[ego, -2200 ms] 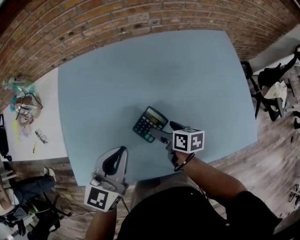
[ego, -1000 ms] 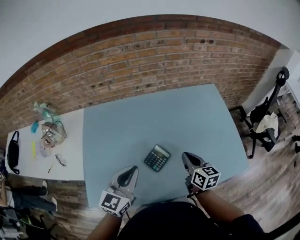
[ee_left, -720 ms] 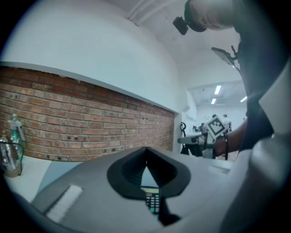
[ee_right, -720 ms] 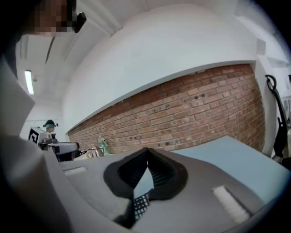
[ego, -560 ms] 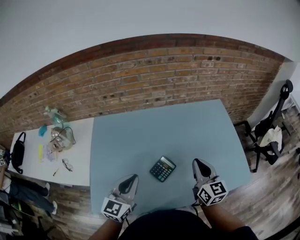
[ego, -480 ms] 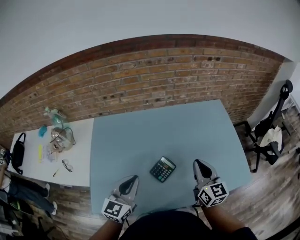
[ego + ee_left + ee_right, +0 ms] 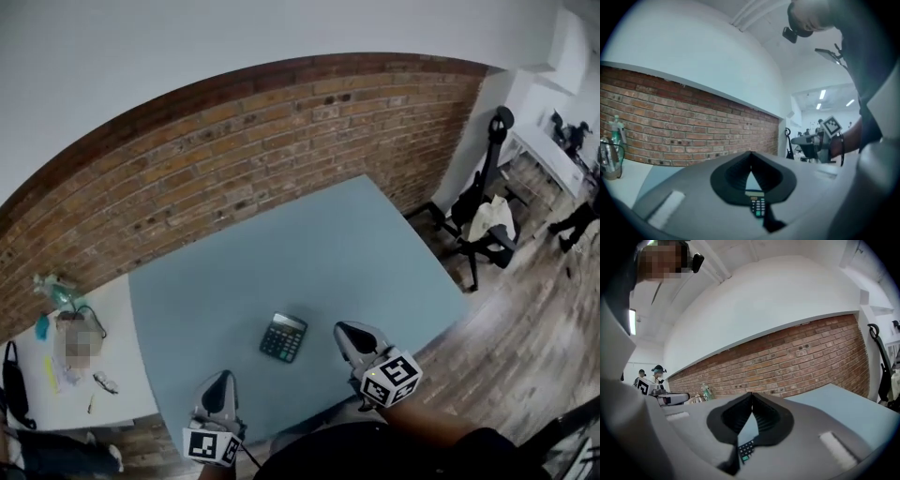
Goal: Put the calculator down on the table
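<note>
So the calculator (image 7: 283, 337) is lying flat on the blue counter (image 7: 309, 244), keys up, display end pointing away from the person. It sits in the gap between the two tongs, a little ahead of their tips and touching neither one. The left tongs (image 7: 221, 378) are off to its left and a bit closer to the person, near the front edge of the counter. They're clenched, tips pressed together, with nothing in them. In the left gripper view the calculator peeks through the hollow under the closed tips, out on the counter and not in the grip. The right tongs (image 7: 344, 328) are off to its right, roughly level with it, also clenched tight and empty. The right gripper view shows the same thing, the keypad visible low in the hollow beyond the tips. Both tongs point out across the counter toward the brick wall (image 7: 234, 141) at the far side. Further out, left of the left tongs, a white side counter (image 7: 122, 394) butts up against the blue one with some clutter on it I can't really make out. Way off right of the right tongs there's a chair (image 7: 478, 225) with something pale draped on it, standing on the wood floor (image 7: 525, 319).
</note>
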`<state>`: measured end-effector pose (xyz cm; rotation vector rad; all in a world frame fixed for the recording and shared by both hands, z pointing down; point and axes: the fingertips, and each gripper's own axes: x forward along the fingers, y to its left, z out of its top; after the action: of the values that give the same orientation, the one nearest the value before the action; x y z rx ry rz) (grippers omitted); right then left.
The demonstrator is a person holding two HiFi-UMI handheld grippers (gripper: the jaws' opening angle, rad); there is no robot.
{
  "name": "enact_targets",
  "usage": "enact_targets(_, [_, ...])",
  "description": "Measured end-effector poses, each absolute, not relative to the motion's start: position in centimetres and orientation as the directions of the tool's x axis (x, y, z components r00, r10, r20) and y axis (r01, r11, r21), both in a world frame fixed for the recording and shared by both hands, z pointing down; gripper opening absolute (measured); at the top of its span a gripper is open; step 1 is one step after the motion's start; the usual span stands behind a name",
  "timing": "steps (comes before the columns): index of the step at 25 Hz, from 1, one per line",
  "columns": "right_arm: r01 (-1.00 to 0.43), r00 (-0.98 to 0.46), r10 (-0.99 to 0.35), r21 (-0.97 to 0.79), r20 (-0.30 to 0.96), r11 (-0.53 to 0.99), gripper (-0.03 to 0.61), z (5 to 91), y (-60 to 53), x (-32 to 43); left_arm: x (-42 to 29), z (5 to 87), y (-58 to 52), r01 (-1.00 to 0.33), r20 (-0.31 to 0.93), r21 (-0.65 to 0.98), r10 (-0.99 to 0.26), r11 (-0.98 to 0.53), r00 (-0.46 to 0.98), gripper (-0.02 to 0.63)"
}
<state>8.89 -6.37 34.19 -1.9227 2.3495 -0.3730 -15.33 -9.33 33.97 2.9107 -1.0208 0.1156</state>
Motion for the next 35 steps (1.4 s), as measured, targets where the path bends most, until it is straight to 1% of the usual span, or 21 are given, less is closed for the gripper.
enact_targets(4, [-0.959, -0.21, -0.972, -0.214, 0.107, 0.184, 0.005, 33.7, -6.3, 8.4, -15.6, 34.3, -9.5, -0.625, 0.092, 0.04, -0.62, -0.779, 0.779, -0.015])
enact_targets(8, [-0.957, -0.194, -0.977, -0.237, 0.088, 0.168, 0.005, 33.7, -4.4, 7.7, -15.9, 34.8, -7.5, -0.595, 0.11, 0.04, -0.588, -0.803, 0.801, -0.015])
enact_targets(12, [-0.953, -0.217, -0.974, -0.232, 0.068, 0.196, 0.005, 34.1, -3.0, 7.4, -16.3, 35.5, -5.0, -0.601, 0.107, 0.028, -0.596, -0.799, 0.796, -0.015])
enact_targets(18, [-0.94, -0.266, -0.963, -0.228, 0.03, 0.253, 0.005, 32.9, -2.4, 7.8, -15.9, 34.2, -3.3, -0.634, 0.092, -0.058, -0.637, -0.771, 0.766, -0.015])
enact_targets(21, [-0.937, -0.288, -0.957, -0.215, 0.026, 0.276, 0.005, 32.6, -1.9, 8.9, -14.9, 34.0, -2.6, -0.657, 0.085, -0.061, -0.66, -0.751, 0.747, -0.015])
enact_targets(24, [-0.934, -0.295, -0.955, -0.223, 0.039, 0.279, 0.005, 33.3, -1.1, 10.3, -12.7, 33.6, -0.9, -0.669, 0.09, -0.012, -0.667, -0.743, 0.74, -0.015])
enact_targets(28, [-0.925, -0.31, -0.95, -0.242, 0.043, 0.292, 0.005, 34.7, -0.1, 11.9, -10.6, 34.1, 1.6, -0.678, 0.101, 0.0, -0.674, -0.735, 0.731, -0.015])
enact_targets(35, [-0.89, -0.331, -0.943, -0.342, 0.031, 0.301, 0.005, 36.1, 3.3, 13.7, -9.2, 34.0, 5.8, -0.702, 0.116, -0.038, -0.7, -0.712, 0.704, -0.015])
